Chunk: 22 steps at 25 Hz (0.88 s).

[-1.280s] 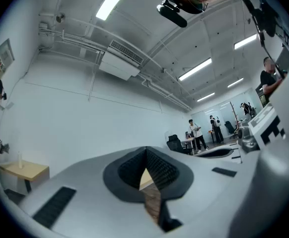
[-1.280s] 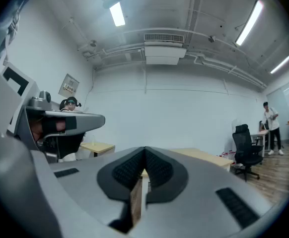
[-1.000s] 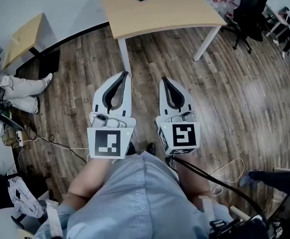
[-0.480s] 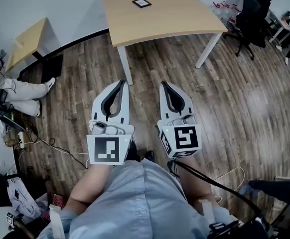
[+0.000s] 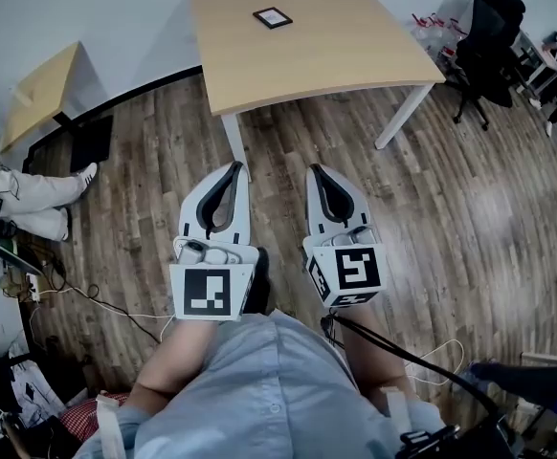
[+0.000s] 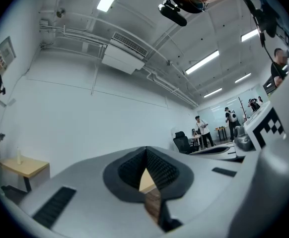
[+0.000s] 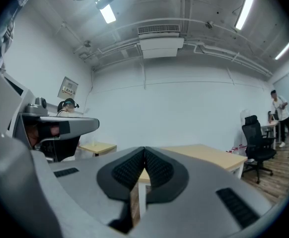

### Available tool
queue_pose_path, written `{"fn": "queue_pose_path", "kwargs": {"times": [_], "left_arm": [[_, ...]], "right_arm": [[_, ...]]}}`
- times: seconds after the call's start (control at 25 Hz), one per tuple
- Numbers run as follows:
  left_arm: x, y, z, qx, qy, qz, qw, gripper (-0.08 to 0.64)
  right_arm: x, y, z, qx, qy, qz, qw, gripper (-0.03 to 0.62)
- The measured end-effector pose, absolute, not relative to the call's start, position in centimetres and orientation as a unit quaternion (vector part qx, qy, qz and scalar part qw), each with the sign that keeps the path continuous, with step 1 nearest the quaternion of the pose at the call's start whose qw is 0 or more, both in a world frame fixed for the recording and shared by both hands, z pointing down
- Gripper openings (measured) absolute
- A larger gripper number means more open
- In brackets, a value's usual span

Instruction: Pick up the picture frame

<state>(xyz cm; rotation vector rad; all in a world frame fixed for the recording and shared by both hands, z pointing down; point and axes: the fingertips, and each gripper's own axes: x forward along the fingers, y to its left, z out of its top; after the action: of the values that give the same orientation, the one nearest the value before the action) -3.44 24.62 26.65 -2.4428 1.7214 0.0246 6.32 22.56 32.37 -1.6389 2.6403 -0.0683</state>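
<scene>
— Where does the picture frame (image 5: 272,17) lie from your jaws?

— Ahead of me and well apart. It lies flat on the far part of the worktop (image 5: 355,51), towards the wall. My left gripper (image 5: 233,167) and my right gripper (image 5: 315,170) point level over the wooden floor (image 5: 432,189). The frame is about on the line between them, so I judge neither one clearly nearer.

— And its long axis?

— It is too small to say for sure. Its sides seem turned a little against the worktop's edge.

— How are your jaws?

— Both pairs are closed, tip on tip, with nothing between them. I think they must open before any grasp.

— What stands in the way?

— The near edge of the worktop and its white leg (image 5: 232,140), just before my left gripper. Around the frame the surface is bare. The smaller table (image 5: 39,89), a seated person's legs (image 5: 30,175) and the office chair (image 5: 489,32) are off to the sides.
</scene>
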Motion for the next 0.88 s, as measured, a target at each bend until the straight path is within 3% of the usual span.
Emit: {"fn": "queue_pose_path", "kwargs": {"times": [0.48, 0.88], "left_arm": [[-6.4, 11.8, 24.5, -0.824, 0.558, 0.041, 0.092, 0.002], [-6.9, 7.4, 25.3, -0.827, 0.554, 0.032, 0.090, 0.001]], "right_arm": [[2.5, 9.8, 30.7, -0.530, 0.848, 0.010, 0.016, 0.002], [2.2, 5.1, 29.4, -0.536, 0.844, 0.027, 0.015, 0.002]]}}
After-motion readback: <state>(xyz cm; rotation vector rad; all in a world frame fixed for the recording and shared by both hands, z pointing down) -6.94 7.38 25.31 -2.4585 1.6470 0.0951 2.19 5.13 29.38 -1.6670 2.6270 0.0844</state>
